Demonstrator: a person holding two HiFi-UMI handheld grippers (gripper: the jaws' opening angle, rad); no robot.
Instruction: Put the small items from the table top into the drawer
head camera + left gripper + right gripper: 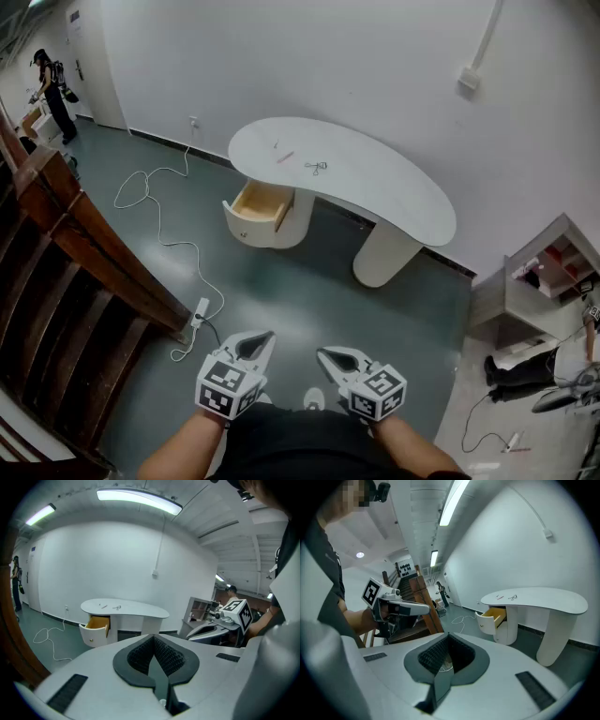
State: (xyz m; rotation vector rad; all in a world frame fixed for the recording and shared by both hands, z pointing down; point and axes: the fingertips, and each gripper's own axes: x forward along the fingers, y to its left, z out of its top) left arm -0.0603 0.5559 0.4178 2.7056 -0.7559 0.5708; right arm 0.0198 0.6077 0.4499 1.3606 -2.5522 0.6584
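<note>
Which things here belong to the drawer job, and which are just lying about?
Job:
table
open drawer
pink stick
small metal item on the tabletop

Lying about:
power strip with its floor cable
shelf unit
wooden railing

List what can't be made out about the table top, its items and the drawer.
- Small items on the table top: too small and distant in every view to identify or count surely.
- Drawer inside: its own walls hide the bottom in both gripper views, and the head view is too distant to show contents.
</note>
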